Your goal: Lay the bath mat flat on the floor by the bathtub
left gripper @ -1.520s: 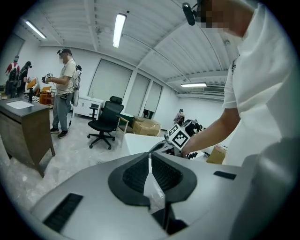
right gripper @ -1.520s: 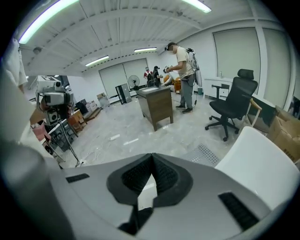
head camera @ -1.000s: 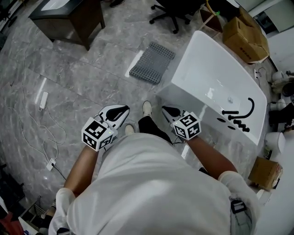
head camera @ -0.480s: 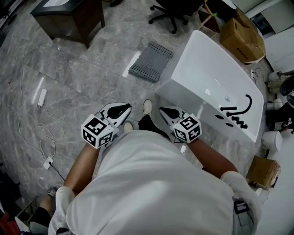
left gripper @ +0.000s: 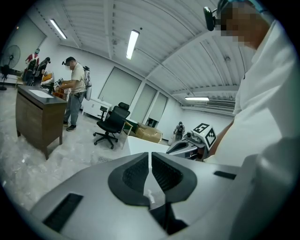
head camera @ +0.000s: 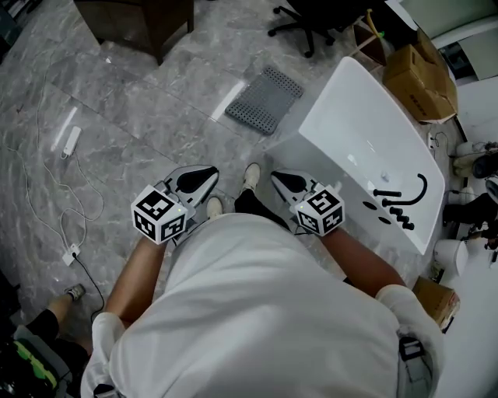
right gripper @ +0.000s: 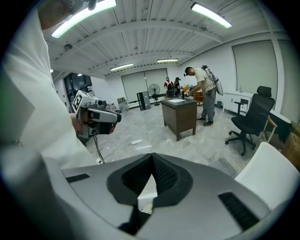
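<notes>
Our left tool [left gripper: 150, 156] has its jaws pressed together with nothing between them, and the right tool [right gripper: 152, 158] is likewise closed and empty. We hold both low, close to the torso, forearms bent, jaws pointing forward on either side of our shoes [head camera: 249, 179]. The floor [head camera: 140, 116] is grey marble; the white bathtub [head camera: 366, 148] stands just to our right. The bath mat [head camera: 264, 99] – grey, perforated – lies on the floor near the tub's far end, well apart from both tools. Beyond it stand an office chair [head camera: 311, 19] and a dark wooden counter [head camera: 148, 19]. Since half a second ago, tools and mat sit much as they did.
</notes>
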A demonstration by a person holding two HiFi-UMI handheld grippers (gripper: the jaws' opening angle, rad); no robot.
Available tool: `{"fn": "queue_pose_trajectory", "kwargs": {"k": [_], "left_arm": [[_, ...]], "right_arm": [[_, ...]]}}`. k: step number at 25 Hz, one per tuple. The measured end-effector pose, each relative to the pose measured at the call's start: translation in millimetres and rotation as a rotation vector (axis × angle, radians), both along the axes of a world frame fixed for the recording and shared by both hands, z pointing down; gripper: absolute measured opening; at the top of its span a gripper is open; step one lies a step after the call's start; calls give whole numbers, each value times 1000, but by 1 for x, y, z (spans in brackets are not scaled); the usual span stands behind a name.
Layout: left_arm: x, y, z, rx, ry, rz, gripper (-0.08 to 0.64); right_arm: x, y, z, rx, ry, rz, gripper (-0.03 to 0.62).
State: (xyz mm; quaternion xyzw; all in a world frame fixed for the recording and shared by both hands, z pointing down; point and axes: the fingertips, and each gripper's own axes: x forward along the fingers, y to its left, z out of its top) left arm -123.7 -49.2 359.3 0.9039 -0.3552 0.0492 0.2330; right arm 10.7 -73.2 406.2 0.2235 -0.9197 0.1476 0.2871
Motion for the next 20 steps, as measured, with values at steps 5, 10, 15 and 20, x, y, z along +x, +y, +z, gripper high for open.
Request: {"fn": "queue_pose_trajectory", "kwargs": {"k": [5, 10, 15, 20], "left_arm": [[-4, -4, 6, -13, -11, -11, 32], [-3, -14, 4, -11, -19, -12, 32], [-2, -27, 4, -12, -31, -1, 32], [-3, -42, 6, -14, -30, -1, 32]], "right_arm": [[-6, -8, 2, 5, -1, -10, 8], [-5, -16, 7, -8, -2, -4, 8], [-8, -29, 8, -9, -4, -11, 8], [-10, -41, 16, -21, 4, -12, 8]]}}
